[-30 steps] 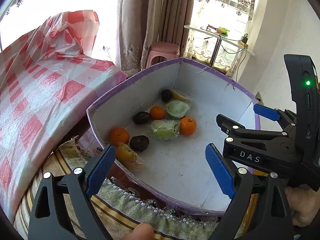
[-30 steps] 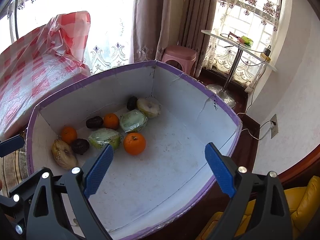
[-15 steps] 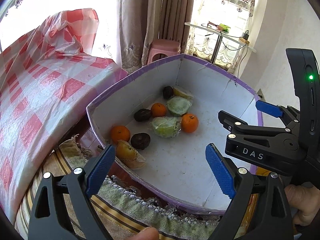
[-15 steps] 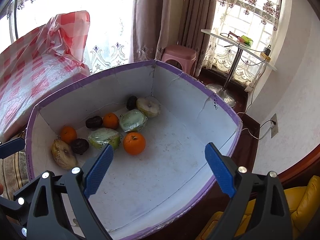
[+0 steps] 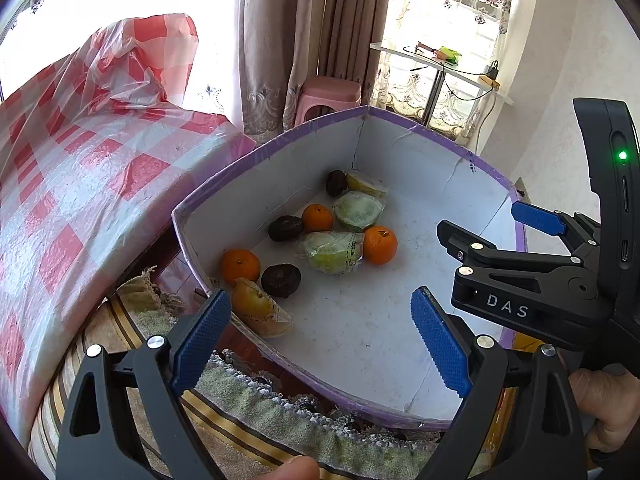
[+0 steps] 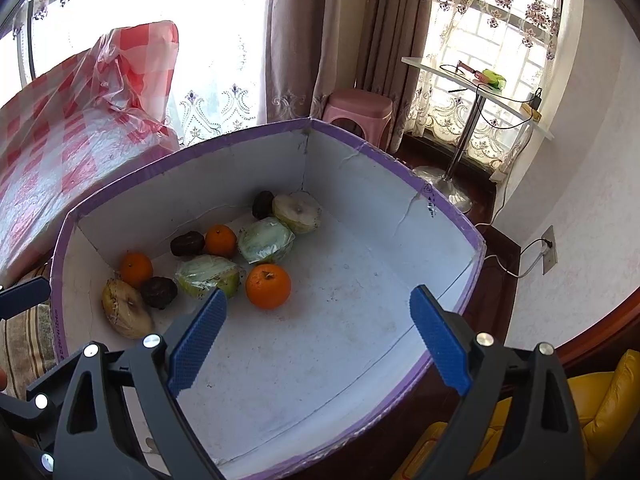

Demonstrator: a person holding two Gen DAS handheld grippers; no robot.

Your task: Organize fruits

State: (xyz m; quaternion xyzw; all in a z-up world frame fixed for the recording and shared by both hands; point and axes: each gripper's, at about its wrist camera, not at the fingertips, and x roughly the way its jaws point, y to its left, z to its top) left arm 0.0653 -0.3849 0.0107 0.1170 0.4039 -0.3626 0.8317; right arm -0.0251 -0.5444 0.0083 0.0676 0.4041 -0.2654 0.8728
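A white box with a purple rim (image 5: 280,148) (image 6: 200,152) holds the fruit along its left side. There are three oranges (image 6: 268,286) (image 6: 220,240) (image 6: 136,268), three dark round fruits (image 6: 187,243) and two green fruits in plastic wrap (image 6: 208,276) (image 6: 266,240). There are also two pale yellowish wrapped fruits (image 6: 298,212) (image 6: 126,312). My left gripper (image 5: 318,300) hovers open over the box's near left corner, nothing between its pads. My right gripper (image 6: 318,298) hangs open above the bare box floor, near the closest orange (image 5: 380,245), and shows from the side (image 5: 488,224).
A table under a red checked plastic cloth (image 5: 80,180) stands close on the left. A fringed towel (image 5: 280,412) lies under the box's near edge. Behind are a pink stool (image 5: 330,92), curtains and a glass side table (image 6: 472,80). A yellow seat (image 6: 600,400) is at lower right.
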